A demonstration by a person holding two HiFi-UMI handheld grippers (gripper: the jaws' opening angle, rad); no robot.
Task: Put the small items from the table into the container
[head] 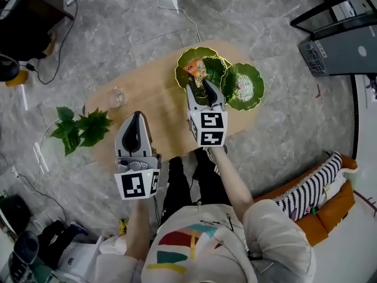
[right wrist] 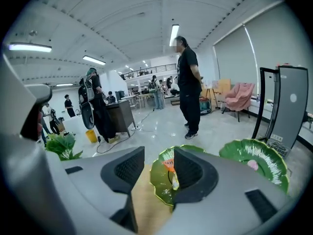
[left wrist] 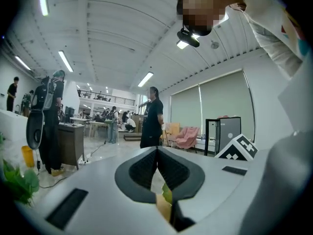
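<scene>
Okay, I see the oval wooden table (head: 154,102) below both tools, with a leafy green plant (head: 81,128) just off its left edge. Two leaf-shaped green dishes sit side by side at the far right end, rims meeting: the left dish (head: 182,65) and the right dish (head: 260,91). My right gripper (head: 203,89) hangs over the left dish's near rim, jaws apart, nothing pinched, only tabletop and dish showing through the gap. My left gripper (head: 135,119) is over the table's near edge, jaw tips together, empty. An orange snack packet (head: 196,69) lies in the left dish, just ahead of the right gripper. A pale pink item (head: 242,86) lies in the right dish. A small clear glass (head: 118,96) stands on the table's left part, well apart from the dishes.
</scene>
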